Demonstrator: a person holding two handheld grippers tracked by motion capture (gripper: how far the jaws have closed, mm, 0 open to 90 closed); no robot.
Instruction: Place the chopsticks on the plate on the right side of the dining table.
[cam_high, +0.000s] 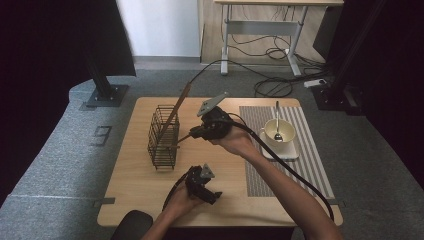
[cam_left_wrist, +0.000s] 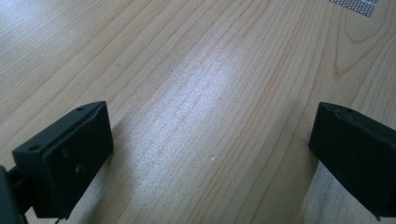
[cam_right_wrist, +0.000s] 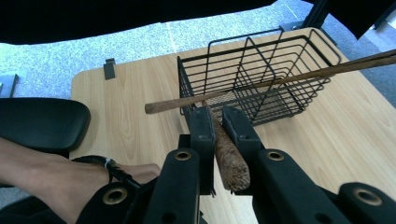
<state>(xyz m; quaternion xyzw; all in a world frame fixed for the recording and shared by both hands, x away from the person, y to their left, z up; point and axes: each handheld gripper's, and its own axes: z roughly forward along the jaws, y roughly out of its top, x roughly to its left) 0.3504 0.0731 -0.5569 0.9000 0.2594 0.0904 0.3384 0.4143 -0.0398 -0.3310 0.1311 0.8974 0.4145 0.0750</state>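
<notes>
Two wooden sticks are in play. The right gripper (cam_right_wrist: 217, 122) has its jaws clamped on one stick (cam_right_wrist: 227, 156), whose thick speckled end points back toward the camera in the right gripper view. In the high view that gripper (cam_high: 189, 134) sits just beside the wire basket (cam_high: 163, 136), with its stick (cam_high: 182, 138) reaching toward the basket's side. The second stick (cam_right_wrist: 261, 84) lies crosswise over the basket (cam_right_wrist: 261, 74), its blunt end jutting past the near rim; from above, this second stick (cam_high: 176, 111) leans tilted, its upper end rising beyond the far rim.

The one basket is black and stands upright on the wooden table (cam_high: 130, 190), left of centre.

The left gripper (cam_high: 214, 197) rests low near the front edge of the table, well apart from the basket. In its own view its jaws stand wide apart over bare wood (cam_left_wrist: 201, 107), holding nothing.

On the right lies one striped grey mat (cam_high: 315, 165). On it is one square white saucer (cam_high: 289, 152) bearing one pale cup (cam_high: 289, 131), and one spoon (cam_high: 277, 122) stands in the cup.
</notes>
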